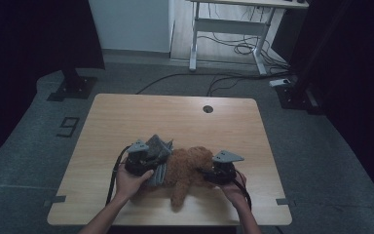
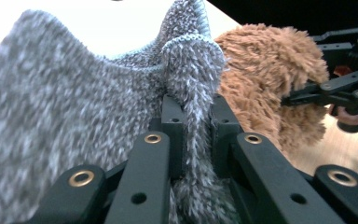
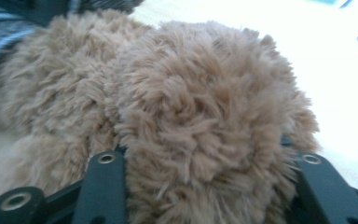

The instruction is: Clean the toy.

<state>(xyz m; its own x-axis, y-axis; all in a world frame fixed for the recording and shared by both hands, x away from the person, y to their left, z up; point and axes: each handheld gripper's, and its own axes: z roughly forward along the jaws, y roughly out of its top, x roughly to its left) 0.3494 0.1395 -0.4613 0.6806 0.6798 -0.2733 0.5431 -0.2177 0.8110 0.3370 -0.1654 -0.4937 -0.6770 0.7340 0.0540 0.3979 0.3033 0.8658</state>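
Fingers (image 2: 172,121) pinch grey knit (image 2: 74,116) beside plush toy (image 1: 187,168).

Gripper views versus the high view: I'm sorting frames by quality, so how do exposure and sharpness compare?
High view: dim overall, the table underexposed but sharp. Left gripper view: the grey knit garment is blurred at near left, and the tabletop behind is blown out white. Right gripper view: the brown plush toy is soft-focused, and the background is overexposed.

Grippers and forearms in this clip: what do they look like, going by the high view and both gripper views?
Both are black handheld units. The left gripper and right gripper each carry a grey three-cornered plate on top, and a black cable trails back from each toward the person. In the gripper views, the jaws are flat black bars with brass-coloured rivet eyelets and small screw holes. The forearms show no sleeves.
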